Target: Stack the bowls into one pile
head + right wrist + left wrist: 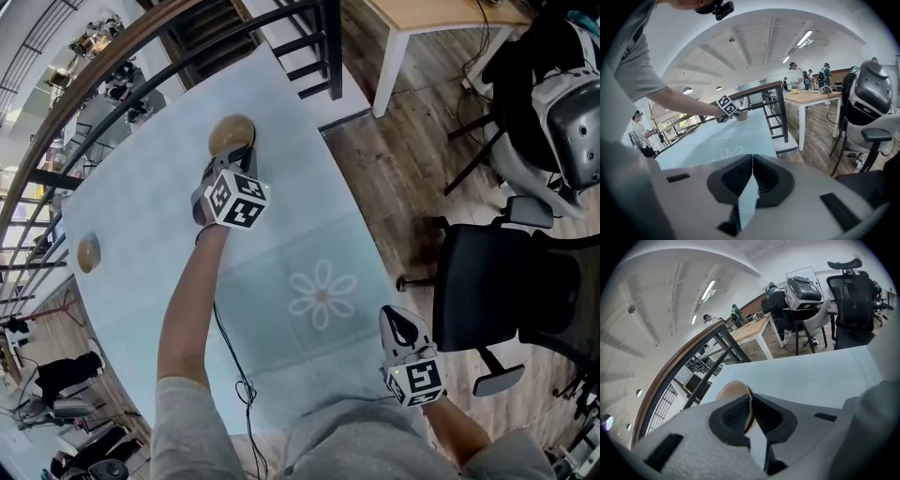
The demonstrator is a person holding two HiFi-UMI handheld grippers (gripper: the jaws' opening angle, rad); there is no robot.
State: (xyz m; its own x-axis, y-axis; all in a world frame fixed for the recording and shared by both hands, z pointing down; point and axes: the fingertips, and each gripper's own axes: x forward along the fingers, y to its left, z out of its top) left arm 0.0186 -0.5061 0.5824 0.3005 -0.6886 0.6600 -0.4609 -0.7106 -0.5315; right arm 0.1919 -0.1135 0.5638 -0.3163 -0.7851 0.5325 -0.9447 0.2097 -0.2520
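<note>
A tan bowl sits at the far side of the pale blue table. My left gripper reaches out to it. In the left gripper view the jaws are shut on the rim of this bowl, which is tilted between the pads. A second, smaller tan bowl stands alone near the table's left edge. My right gripper rests at the near right edge, apart from both bowls. Its jaws are shut with nothing between them. From the right gripper view the held bowl shows far off.
A black office chair stands close to the table's right side. A wooden desk is beyond it, and a dark railing runs behind the table. A black cable trails over the near part of the table.
</note>
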